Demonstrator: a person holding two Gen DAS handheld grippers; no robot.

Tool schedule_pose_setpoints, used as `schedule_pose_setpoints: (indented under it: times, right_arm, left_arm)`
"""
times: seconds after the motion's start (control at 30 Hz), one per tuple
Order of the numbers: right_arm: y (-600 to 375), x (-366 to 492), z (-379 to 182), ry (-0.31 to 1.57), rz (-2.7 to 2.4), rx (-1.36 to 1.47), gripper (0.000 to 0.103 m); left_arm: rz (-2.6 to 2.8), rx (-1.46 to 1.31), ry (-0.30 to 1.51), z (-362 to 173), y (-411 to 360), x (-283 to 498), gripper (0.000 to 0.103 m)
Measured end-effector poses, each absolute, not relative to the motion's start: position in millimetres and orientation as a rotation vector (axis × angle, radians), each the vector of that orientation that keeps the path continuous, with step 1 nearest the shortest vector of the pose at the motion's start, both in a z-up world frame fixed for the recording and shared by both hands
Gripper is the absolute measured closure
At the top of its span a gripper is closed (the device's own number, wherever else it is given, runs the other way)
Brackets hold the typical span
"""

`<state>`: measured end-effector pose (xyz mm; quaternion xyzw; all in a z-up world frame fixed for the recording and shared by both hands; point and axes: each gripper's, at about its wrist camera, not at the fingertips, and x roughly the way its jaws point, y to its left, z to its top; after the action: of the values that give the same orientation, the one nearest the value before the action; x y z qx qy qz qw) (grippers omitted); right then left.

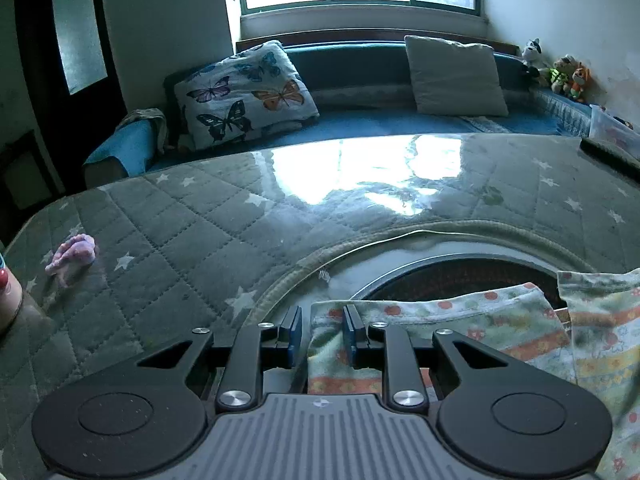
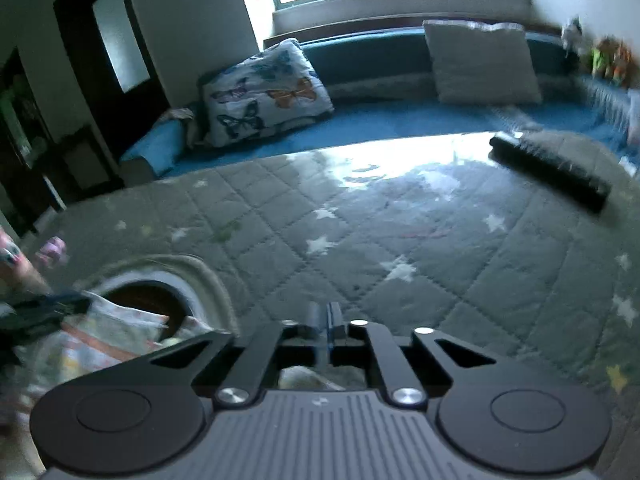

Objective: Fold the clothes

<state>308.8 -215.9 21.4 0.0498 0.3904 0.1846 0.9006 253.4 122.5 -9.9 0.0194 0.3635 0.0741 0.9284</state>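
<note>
A pale patterned garment with orange stripes and red dots lies at the near edge of a grey quilted star-print cover. My left gripper is open, its blue pads standing either side of the garment's left edge. In the right wrist view the same garment lies at lower left, blurred. My right gripper has its jaws together; a bit of pale cloth shows beneath them, and whether it is pinched cannot be told.
A dark round opening with a padded rim sits in the cover beside the garment. A small purple toy lies at left. A black bar lies at far right. A blue daybed with a butterfly pillow stands behind.
</note>
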Motion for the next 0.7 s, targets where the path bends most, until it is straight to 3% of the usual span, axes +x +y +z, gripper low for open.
schedule_pose_setpoints:
  times: [0.03, 0.07, 0.7]
  right_arm:
    - [-218.9, 306.2, 22.1, 0.818, 0.388, 0.116, 0.077]
    - [-222.0, 302.7, 22.0, 0.829, 0.391, 0.126, 0.076]
    - [-232.4, 257.8, 6.1, 0.927, 0.435, 0.239, 0.076]
  left_arm:
    - [0.149, 0.040, 0.747, -9.6, 122.8, 253.0, 0.079]
    - [0.146, 0.041, 0.747, -9.4, 122.8, 252.4, 0.078]
    - [-0.022, 0.098, 0.744, -1.8, 85.9, 223.2, 0.068]
